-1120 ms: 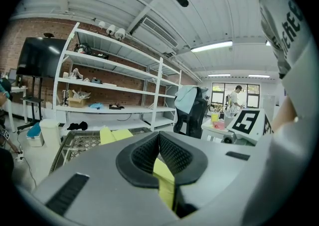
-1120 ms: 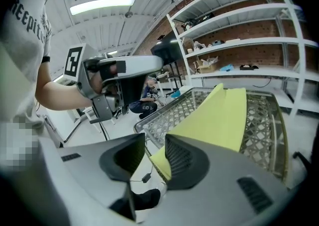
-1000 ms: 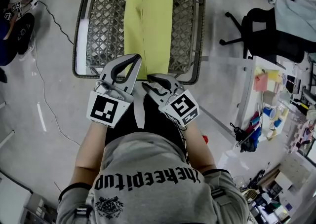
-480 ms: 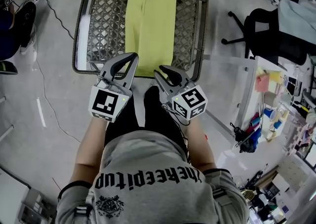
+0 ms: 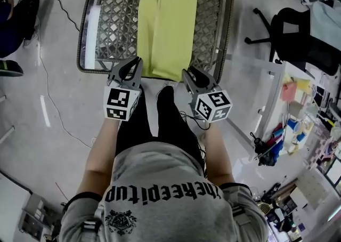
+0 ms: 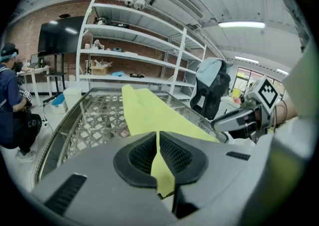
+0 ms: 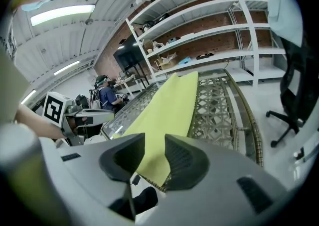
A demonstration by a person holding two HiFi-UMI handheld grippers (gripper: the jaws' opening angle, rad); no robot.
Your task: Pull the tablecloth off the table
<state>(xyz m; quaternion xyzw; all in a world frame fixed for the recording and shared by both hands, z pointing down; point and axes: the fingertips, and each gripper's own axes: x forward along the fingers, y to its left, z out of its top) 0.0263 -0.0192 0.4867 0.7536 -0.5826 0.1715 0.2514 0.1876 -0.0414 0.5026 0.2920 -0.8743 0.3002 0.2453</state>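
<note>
The left gripper (image 6: 158,138) is clamped tight on the near edge of the yellow cloth (image 5: 169,17), which stretches ahead of it along the mesh table (image 5: 112,17). The right gripper (image 7: 154,143), jaws just widened, straddles the cloth's other near corner without pinching it.

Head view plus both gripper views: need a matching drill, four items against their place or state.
Items:
1. yellow-green tablecloth
2. left tool
3. right tool
4. black office chair

Place or state:
A. jaws apart, the cloth's near corner between them
B. on the floor, to the right of the table in the head view
C. jaws shut on the cloth's near edge
D. lying lengthwise on the metal lattice table

Pairs: 1-D, 2-C, 3-A, 4-B.

Note: the right tool's jaws have just been opening, and the cloth corner between them is not clamped.
</note>
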